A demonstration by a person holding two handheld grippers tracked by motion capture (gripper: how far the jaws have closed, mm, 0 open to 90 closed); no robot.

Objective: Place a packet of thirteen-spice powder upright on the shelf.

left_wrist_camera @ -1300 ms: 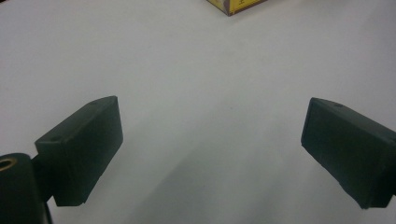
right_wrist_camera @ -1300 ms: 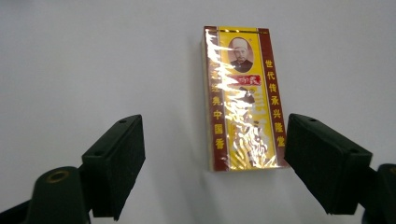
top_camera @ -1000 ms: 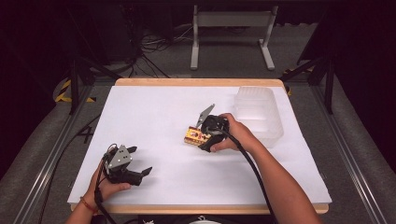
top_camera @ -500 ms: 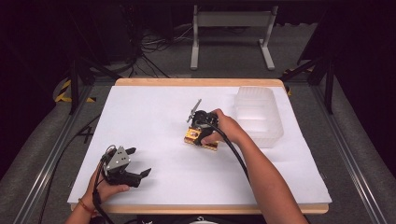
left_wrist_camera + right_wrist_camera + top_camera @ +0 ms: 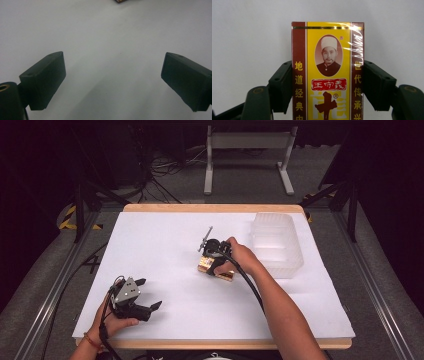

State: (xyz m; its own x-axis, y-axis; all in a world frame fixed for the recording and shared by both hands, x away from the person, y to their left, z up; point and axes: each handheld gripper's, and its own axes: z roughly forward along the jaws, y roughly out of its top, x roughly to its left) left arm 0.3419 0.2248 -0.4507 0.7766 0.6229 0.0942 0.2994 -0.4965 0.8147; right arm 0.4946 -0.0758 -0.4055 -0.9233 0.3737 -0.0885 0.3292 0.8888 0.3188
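Right gripper clamps yellow-and-maroon box, black pads pressed on its two long sides, jaws having just closed in on it. Box lies flat on white bench, far end away from camera. Portrait oval, red label, Chinese characters on top face; clear wrap glints along right edge.

Glossy film-wrapped box; matt white table; translucent plastic tub.

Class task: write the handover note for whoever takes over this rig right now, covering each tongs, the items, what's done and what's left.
Right tongs: jaws have just closed on the yellow-and-maroon box, pads on both sides; box on the white table.
Left tongs: open, empty, near the table's front left.
Clear plastic bin: right of the box, nothing visible inside.
Done: box gripped.
Left: lift it, probably into the bin.
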